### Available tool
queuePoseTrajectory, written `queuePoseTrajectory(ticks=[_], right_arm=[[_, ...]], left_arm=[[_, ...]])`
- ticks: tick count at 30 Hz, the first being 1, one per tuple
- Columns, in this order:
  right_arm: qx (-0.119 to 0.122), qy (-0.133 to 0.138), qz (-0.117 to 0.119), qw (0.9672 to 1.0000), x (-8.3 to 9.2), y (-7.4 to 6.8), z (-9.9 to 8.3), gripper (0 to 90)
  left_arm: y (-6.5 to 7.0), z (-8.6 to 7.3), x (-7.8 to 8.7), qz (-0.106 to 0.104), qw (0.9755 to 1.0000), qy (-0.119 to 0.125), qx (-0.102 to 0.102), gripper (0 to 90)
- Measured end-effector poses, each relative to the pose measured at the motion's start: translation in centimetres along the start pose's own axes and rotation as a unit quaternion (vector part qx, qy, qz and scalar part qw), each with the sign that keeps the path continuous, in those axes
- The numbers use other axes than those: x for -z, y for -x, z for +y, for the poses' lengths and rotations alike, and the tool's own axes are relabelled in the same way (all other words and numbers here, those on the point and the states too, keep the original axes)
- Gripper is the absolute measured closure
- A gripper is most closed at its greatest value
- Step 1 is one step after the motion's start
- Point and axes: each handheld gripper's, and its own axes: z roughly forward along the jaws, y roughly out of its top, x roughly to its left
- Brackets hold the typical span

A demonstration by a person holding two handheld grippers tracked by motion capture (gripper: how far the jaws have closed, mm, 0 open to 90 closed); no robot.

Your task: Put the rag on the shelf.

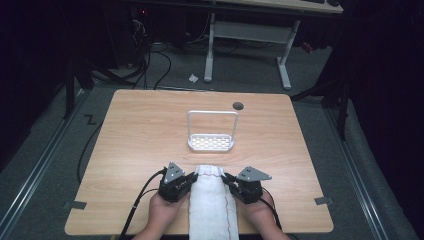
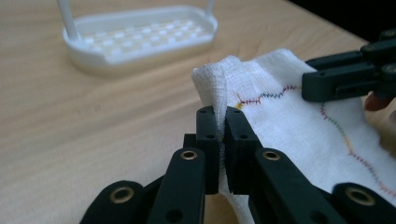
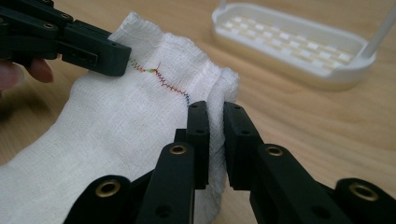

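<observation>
In the high view the near end of the white cloth (image 1: 212, 205) is running off the bottom edge, and the person's forearms are being cut off there too. In the left gripper view the cloth's pinched left fold is disappearing between the left gripper's (image 2: 222, 140) closed jaws. In the right gripper view the white rack's (image 3: 299, 44) upright handle is being cropped by the top edge.

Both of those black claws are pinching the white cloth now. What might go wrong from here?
The left gripper and right gripper each pinch just a thin edge fold of the white gauze cloth with coloured stitching, so a corner could slip free when lifted. The white plastic rack with a tall handle stands close ahead; a swinging cloth might snag or tip it.
</observation>
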Motion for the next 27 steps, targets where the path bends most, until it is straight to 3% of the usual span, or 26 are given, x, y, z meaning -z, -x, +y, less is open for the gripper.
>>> queuePoseTrajectory(ticks=[4, 11, 16, 27], right_arm=[[0.007, 0.055, -0.024, 0.9982, 1.6, 0.2, 1.9, 82.2], [0.013, 0.102, -0.041, 0.9938, 2.6, 0.3, 4.2, 82.2], [0.030, 0.130, -0.055, 0.9895, 3.4, -0.2, 5.8, 82.2], [0.044, 0.182, -0.058, 0.9806, 5.4, -0.8, 9.3, 82.2]], left_arm=[[1.0, 2.4, 0.6, 0.014, 0.9992, 0.032, -0.021, 85.9], [1.3, 5.2, 1.9, 0.028, 0.9963, 0.079, -0.020, 85.8], [1.8, 6.3, 2.9, 0.039, 0.9929, 0.110, -0.022, 85.7], [2.4, 9.6, 5.1, 0.049, 0.9837, 0.166, -0.047, 85.8]])
